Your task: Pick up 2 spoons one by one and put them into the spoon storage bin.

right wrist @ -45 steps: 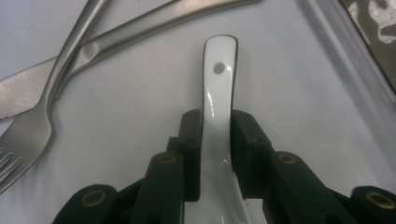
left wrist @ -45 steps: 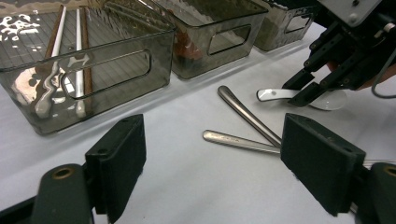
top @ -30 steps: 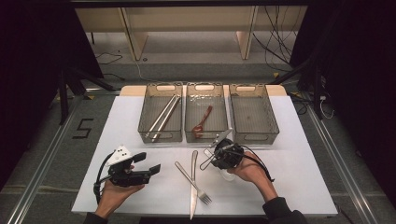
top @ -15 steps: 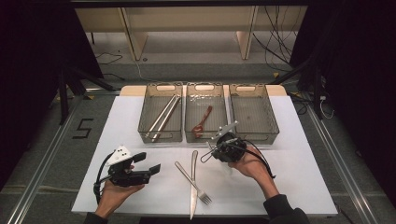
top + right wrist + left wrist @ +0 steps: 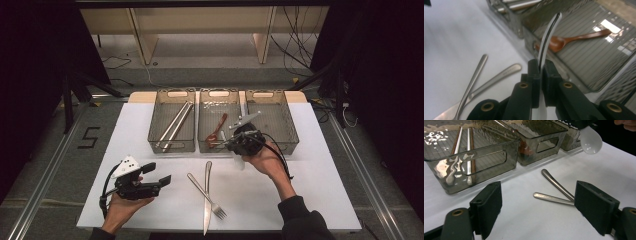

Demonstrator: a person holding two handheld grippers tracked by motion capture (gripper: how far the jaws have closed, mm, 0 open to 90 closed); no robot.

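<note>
A white spoon (image 5: 546, 42) is clamped edgewise between the shut jaws of the right tongs (image 5: 239, 141), the handle passing through the pads and the bowl hanging below the hand, as seen pale and rounded in the left gripper view (image 5: 591, 140). In the high view the spoon is held in the air at the near wall of the middle bin (image 5: 218, 95), above the table (image 5: 325, 165). The spoon's long axis runs from the jaws up and away toward the bins; the middle bin, with a brown spoon (image 5: 216, 129) inside, lies just ahead of the right tongs, and the empty right bin (image 5: 272, 95) just beside it. The right hand is much the nearer to both. The left tongs (image 5: 159, 173) are held wide open and empty, near the table's front left, facing a knife (image 5: 206, 195) and fork (image 5: 205, 194) that lie crossed. Two long rods rest in the left bin (image 5: 172, 93).

Compared with one second ago, the right jaws have closed fully on the white spoon, and the right hand has risen and moved toward the bins; the left hand is unchanged.
</note>
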